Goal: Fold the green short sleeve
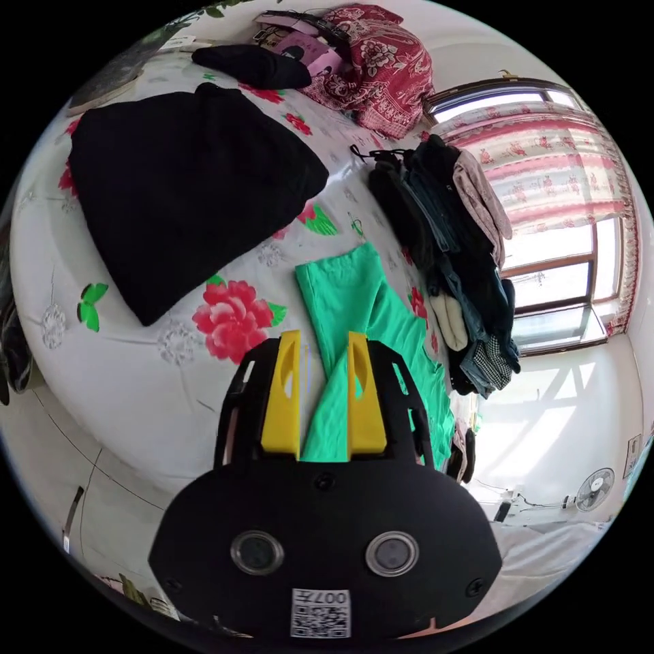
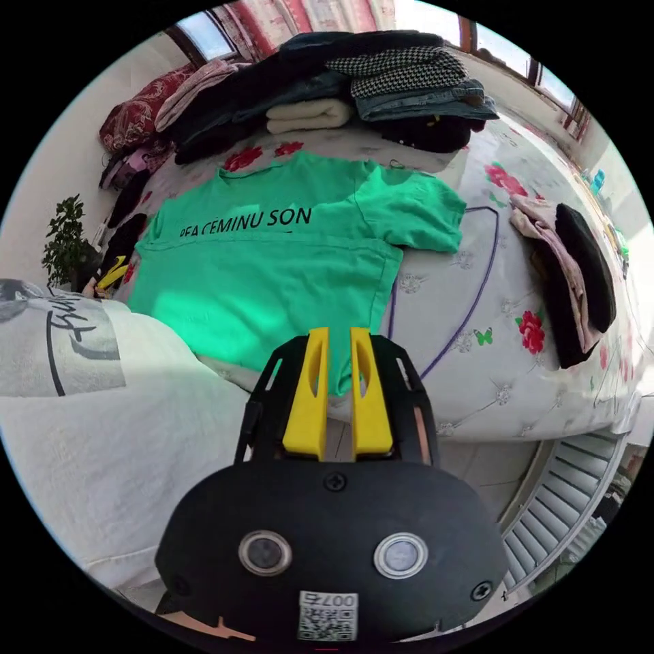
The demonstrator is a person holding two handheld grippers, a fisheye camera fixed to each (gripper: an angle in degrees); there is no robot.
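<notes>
Green cotton short-sleeve shirt [image 2: 272,272] flat on floral bed [image 2: 490,354]; both hand-held grippers [image 1: 325,361] [image 2: 338,364] pinch its hem corners. Fold starting; next, probably lift toward collar.

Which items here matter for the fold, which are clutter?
Job: green short-sleeve shirt, left gripper, right gripper.

Lying about: black garment, stack of folded clothes, red floral bundle, potted plant.

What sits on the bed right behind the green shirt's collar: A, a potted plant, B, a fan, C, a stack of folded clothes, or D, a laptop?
C: in the right gripper view a stack of folded clothes lies just past the collar of the green shirt.
</notes>
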